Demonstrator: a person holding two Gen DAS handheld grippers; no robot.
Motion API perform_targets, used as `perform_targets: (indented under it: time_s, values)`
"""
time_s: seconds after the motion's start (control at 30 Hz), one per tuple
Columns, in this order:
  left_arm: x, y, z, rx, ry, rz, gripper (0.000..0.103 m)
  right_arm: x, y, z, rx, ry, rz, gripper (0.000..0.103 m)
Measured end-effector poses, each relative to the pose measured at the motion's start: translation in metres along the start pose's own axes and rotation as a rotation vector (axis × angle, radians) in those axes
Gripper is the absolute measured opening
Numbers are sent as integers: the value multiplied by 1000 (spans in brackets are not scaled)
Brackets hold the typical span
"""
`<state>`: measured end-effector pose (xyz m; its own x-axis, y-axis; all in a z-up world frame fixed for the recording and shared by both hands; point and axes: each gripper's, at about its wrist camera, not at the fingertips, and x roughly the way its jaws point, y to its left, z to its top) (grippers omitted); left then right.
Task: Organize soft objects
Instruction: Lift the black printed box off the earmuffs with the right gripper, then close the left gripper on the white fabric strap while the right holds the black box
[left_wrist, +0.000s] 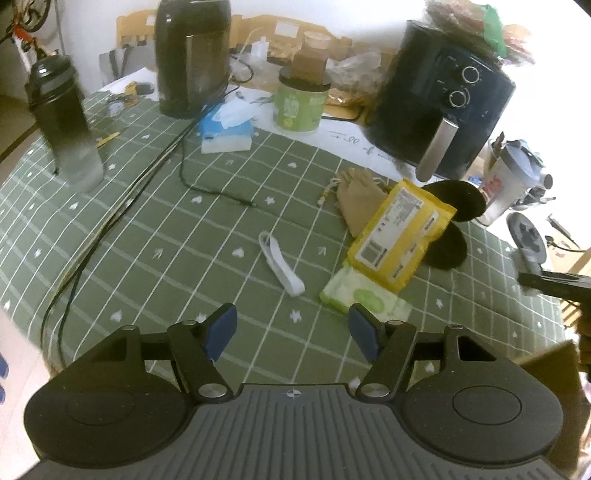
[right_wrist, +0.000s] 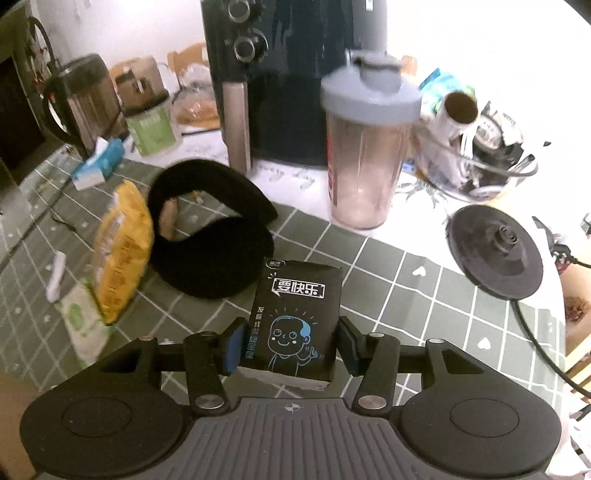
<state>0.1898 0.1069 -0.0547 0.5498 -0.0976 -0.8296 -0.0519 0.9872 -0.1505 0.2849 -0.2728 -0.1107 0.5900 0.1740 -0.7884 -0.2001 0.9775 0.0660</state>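
My right gripper (right_wrist: 291, 339) is shut on a black tissue pack (right_wrist: 299, 314) with a cartoon face, its blue pads pressing both sides, held just above the green checked tablecloth (right_wrist: 388, 295). Black earmuffs (right_wrist: 210, 236) lie beyond it, and to the left a yellow pack (right_wrist: 122, 251) rests on a green-and-white wipes pack (right_wrist: 81, 321). My left gripper (left_wrist: 293, 321) hangs open over the cloth with nothing between its pads. Just ahead of it lie a white strap (left_wrist: 280, 264), the wipes pack (left_wrist: 364, 297), the yellow pack (left_wrist: 400, 232), a tan cloth pouch (left_wrist: 360, 201) and the earmuffs (left_wrist: 458, 201).
A dark air fryer (left_wrist: 439, 103), a kettle (left_wrist: 192, 55), a green jar (left_wrist: 299, 103) and a blue tissue pack (left_wrist: 227, 129) stand at the back. A smoky bottle (left_wrist: 66, 122) and cables (left_wrist: 122, 206) are on the left. A shaker bottle (right_wrist: 365, 147) and a kettle base (right_wrist: 495, 251) sit right.
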Motion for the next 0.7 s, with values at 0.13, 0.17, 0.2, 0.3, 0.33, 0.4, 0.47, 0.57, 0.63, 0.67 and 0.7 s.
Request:
perform_targets:
  time_s: [0.13,0.17,0.2,0.3,0.33,0.4,0.47,0.57,0.63,0.67,0.7]
  values:
    - [27,2,14,16,-3,-4,66,-21,3,-1,-27,-12,14,54]
    - [34,3,17,16,-1,-1,66,-26,4,-1,-25,-17,20,54]
    - [39,4,20,16,2,1,66,-33,4,0,-19,-24,27,54]
    - [58,6,28,21,3,5,66,-50,4,0,8,-52,52,55]
    - [65,6,30,26,7,12,66,-56,5,0,15,-60,54,55]
    - [77,6,33,32,16,22,66,-67,7,-2,24,-79,56,55]
    - [92,5,33,46,37,31,66,-76,9,-4,26,-94,55,55]
    - [115,4,33,62,86,62,65,-89,13,-11,30,-112,52,55]
    - [125,3,33,74,99,67,65,-96,14,-16,39,-120,50,55]
    - [130,2,32,81,104,71,65,-99,14,-19,47,-125,50,55]
    - [135,2,32,86,109,77,65,-102,14,-21,54,-129,51,55]
